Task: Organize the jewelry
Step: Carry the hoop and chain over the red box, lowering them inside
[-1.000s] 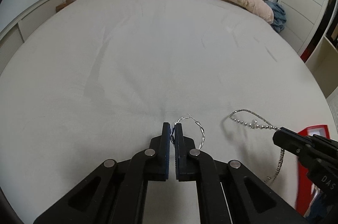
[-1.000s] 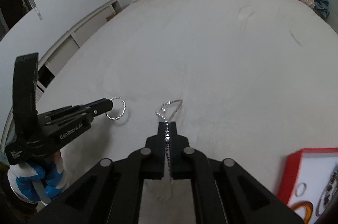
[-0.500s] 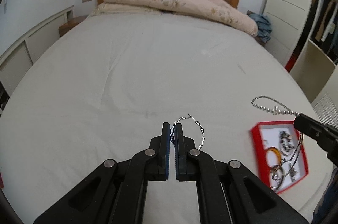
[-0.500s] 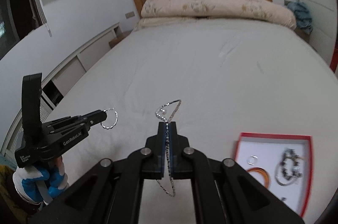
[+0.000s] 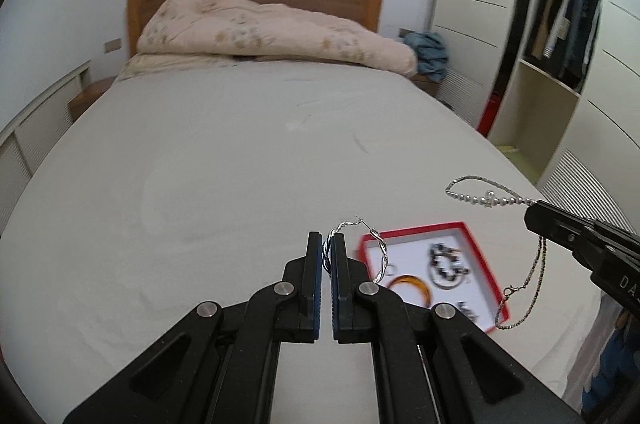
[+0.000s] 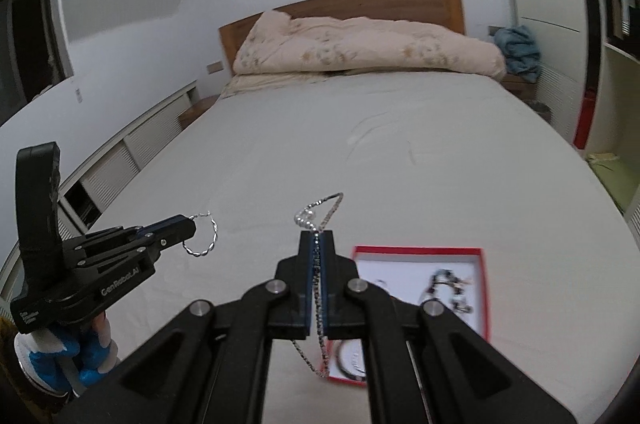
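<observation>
I'm above the wide white bed (image 5: 224, 175), quilt at twelve o'clock, wardrobe at two. The red-rimmed white jewelry tray (image 5: 486, 266) lies at four o'clock, my likely target. My right tongs (image 6: 317, 236) pinch the silver beaded chain necklace (image 6: 318, 220), dangling untangled; my left tongs (image 5: 327, 240) clamp the twisted silver hoop earring (image 5: 380, 250).

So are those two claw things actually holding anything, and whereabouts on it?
Yes. The left gripper pinches a twisted silver hoop earring by one side of its ring. The right gripper clamps a silver chain partway along, loops hanging free at both ends.
</observation>
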Action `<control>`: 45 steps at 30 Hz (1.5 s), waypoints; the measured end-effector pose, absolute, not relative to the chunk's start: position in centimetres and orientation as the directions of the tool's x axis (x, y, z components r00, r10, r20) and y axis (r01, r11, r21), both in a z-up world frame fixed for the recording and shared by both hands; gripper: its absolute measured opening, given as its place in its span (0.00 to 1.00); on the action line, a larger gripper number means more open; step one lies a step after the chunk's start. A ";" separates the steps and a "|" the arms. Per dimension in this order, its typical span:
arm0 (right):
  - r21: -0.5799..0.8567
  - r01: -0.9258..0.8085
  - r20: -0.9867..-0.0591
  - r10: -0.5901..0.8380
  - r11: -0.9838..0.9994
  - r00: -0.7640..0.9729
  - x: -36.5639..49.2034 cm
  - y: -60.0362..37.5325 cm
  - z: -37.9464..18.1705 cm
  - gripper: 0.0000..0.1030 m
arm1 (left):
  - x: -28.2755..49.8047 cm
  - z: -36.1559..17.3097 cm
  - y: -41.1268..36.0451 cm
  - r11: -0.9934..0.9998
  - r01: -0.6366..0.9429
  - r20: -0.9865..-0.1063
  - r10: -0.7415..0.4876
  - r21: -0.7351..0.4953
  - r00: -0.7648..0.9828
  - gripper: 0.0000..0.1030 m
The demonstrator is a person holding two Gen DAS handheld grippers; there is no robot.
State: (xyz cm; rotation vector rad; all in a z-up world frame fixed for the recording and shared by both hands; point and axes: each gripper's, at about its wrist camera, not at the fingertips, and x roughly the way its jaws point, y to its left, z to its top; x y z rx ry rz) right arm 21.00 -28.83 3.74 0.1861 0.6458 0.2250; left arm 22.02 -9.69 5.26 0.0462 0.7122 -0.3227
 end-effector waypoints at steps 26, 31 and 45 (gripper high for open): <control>0.305 -0.019 -0.649 0.223 0.952 0.727 24.3 -38.3 -4.3 0.03 | 27.0 -3.5 -21.4 0.922 0.384 -0.788 -0.272 -0.050 0.553 0.03; 0.315 -0.011 -0.665 0.229 0.949 0.711 25.6 -38.8 -6.1 0.03 | 28.1 -5.2 -21.7 0.923 0.381 -0.808 -0.262 -0.050 0.528 0.03; 0.330 0.017 -0.688 0.228 0.944 0.689 28.3 -40.4 -9.4 0.03 | 30.9 -8.2 -23.6 0.925 0.377 -0.831 -0.248 -0.050 0.498 0.03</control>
